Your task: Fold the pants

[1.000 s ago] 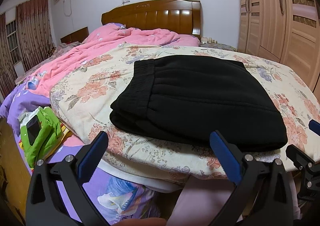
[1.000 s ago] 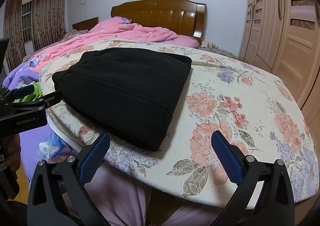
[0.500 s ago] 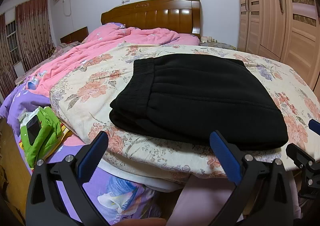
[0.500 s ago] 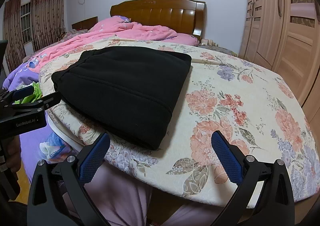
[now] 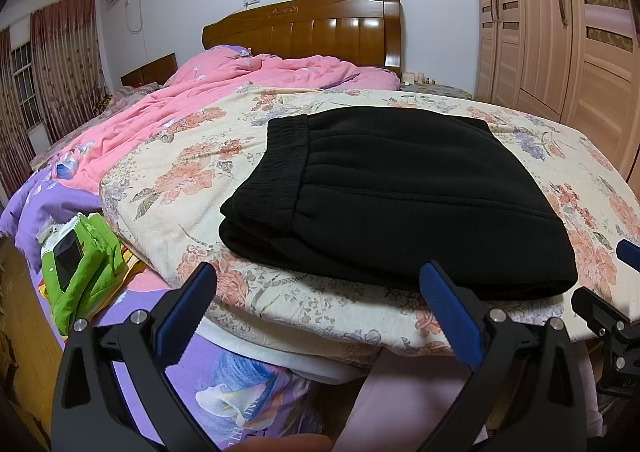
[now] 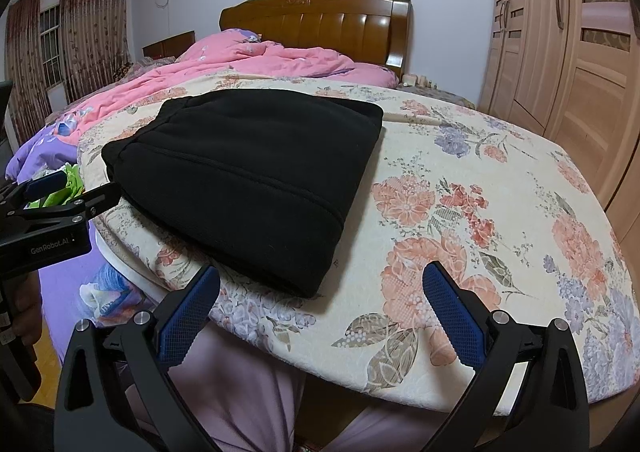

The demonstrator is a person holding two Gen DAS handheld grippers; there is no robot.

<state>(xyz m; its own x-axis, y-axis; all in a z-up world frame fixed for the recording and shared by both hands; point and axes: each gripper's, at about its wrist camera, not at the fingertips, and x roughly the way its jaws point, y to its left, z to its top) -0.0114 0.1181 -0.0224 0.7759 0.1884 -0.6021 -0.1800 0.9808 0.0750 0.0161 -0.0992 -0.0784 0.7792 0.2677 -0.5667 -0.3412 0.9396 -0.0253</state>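
Bedroom light falls on a floral bedspread that serves as the folding surface. Left tool and right tool both hang spread wide and empty, pulled back off the bed's near edge, likely because nothing remains to pinch. Just ahead of them the black pants lie in a compact, layered rectangle, waistband toward the left tool's side. Farther beyond, a pink quilt and wooden headboard.

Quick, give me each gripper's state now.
Left gripper: open, holding nothing.
Right gripper: open, holding nothing; pants lie folded on the bed.
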